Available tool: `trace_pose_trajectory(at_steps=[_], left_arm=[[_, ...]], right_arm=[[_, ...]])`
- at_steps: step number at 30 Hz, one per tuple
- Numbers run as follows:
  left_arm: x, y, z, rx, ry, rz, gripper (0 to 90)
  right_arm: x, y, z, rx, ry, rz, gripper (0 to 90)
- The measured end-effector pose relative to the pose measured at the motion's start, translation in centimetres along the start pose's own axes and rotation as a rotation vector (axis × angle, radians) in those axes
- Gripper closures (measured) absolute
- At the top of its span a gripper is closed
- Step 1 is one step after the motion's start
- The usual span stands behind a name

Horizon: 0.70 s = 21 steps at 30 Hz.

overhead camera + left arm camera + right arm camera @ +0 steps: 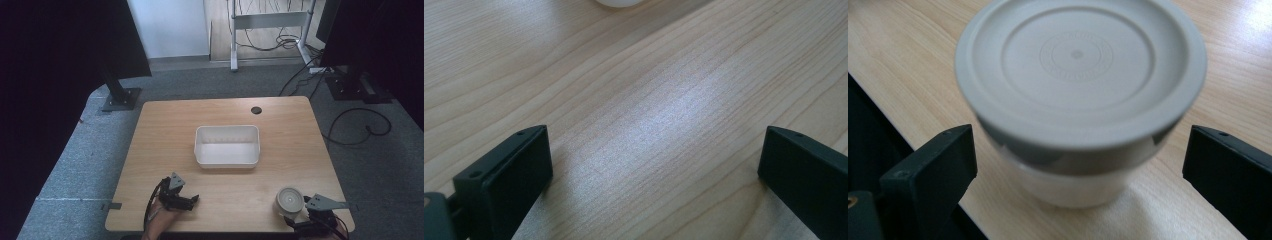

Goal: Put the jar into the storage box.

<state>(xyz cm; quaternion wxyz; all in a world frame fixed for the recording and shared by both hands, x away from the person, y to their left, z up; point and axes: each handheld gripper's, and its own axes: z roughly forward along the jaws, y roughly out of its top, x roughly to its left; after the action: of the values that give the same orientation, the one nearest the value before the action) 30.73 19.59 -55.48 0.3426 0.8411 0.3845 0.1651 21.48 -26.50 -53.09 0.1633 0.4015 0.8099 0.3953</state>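
At the table's [165,125] near right corner the lidded tub [289,201] is straddled by the released right gripper [1080,150], nothing clamped yet, so it can be knocked off the close edge if pushed while closing

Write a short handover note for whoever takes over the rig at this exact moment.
Left gripper: open, holding nothing, low over the table near its front-left edge.
Right gripper: open, jaws standing either side of the lidded cup, not closed on it.
Cup stands upright near the front-right edge, lid on.
White bin sits mid-table, apparently with nothing in it.
Done: right gripper lined up on the cup.
Left: probably close, lift, and carry it to the bin.
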Motion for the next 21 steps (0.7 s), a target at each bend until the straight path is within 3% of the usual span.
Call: trace_pose_trajectory(at_steps=[9, 16, 21], left_arm=[[0.0, 0.0, 0.0, 0.000, 0.000, 0.000, 0.7], [0.0, 0.0, 0.0, 0.000, 0.000, -0.001, 0.7], [0.0, 0.0, 0.0, 0.000, 0.000, 0.000, 0.7]], right_arm=[[-0.1, 0.5, 1.1, 0.003, 0.004, -0.001, 2.1], [-0.1, 0.9, 1.9, 0.006, 0.019, -0.011, 8.4], [0.5, 1.1, 1.9, 0.010, -0.030, -0.021, 9.7]])
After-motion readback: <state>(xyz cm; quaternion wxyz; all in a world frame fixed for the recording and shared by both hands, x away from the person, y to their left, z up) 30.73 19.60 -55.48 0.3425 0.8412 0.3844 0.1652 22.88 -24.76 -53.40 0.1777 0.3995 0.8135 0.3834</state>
